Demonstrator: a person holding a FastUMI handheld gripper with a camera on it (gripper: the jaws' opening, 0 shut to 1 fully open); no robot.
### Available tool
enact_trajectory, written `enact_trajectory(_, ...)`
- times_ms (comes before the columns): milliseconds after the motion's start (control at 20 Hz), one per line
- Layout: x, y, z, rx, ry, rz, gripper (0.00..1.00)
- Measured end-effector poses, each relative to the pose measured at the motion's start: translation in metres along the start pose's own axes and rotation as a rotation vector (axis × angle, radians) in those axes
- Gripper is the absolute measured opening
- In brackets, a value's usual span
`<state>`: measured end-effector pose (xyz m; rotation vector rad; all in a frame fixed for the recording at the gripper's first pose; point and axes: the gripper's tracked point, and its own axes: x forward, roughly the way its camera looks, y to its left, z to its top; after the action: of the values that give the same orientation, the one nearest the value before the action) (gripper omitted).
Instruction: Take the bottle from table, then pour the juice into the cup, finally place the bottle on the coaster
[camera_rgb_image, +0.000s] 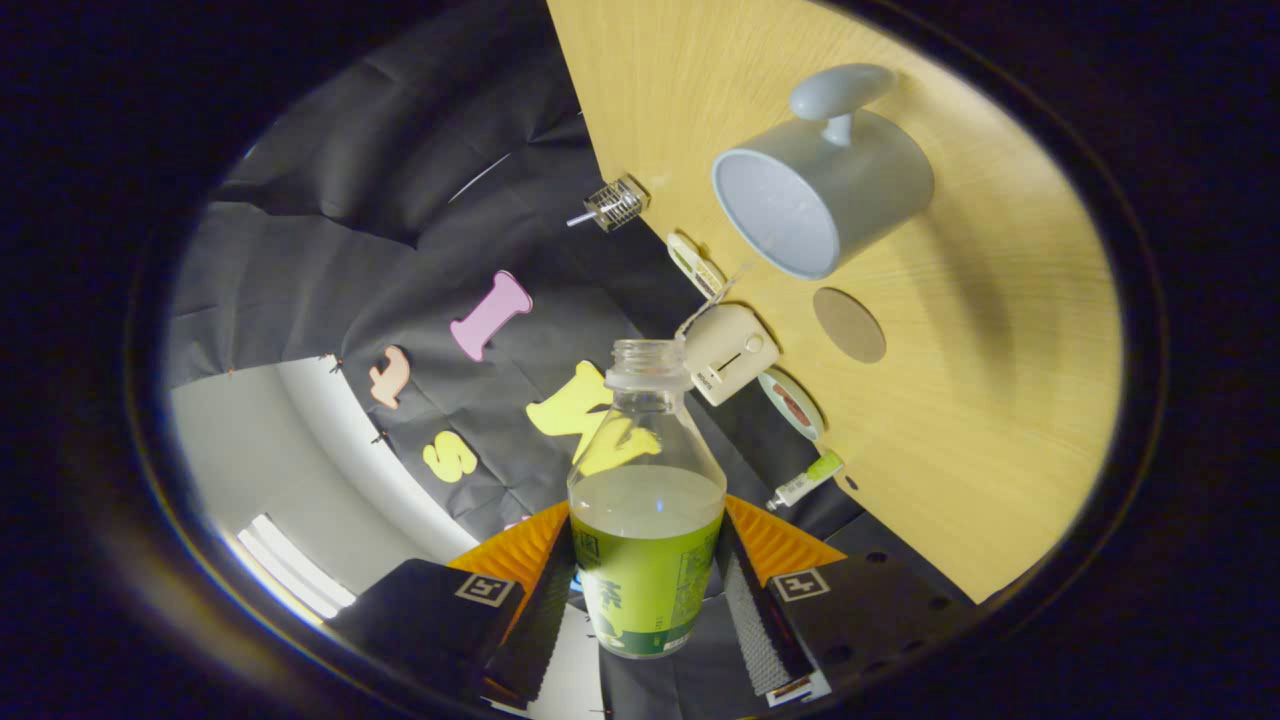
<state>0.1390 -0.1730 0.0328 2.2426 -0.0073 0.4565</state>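
Tongs (645, 590) clamped on bottle (646, 520), cup (820, 195) beyond

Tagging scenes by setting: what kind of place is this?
Likely a staged recording booth, not a real kitchen: black cloth wall behind a bare wooden table laid with a cup, round coaster and small household props. The gripper is shut on the open bottle.

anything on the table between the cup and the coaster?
No. Gripper view shows bare table between cup and coaster. Gripper is shut on the bottle.
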Motion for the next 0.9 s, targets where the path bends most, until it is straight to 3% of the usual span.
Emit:
enact_trajectory(700,-0.004,0.062,-0.013,0.041,-0.008,0.083,0.78)
enact_trajectory(900,0.007,0.047,-0.015,0.005,0.009,0.061,0.78)
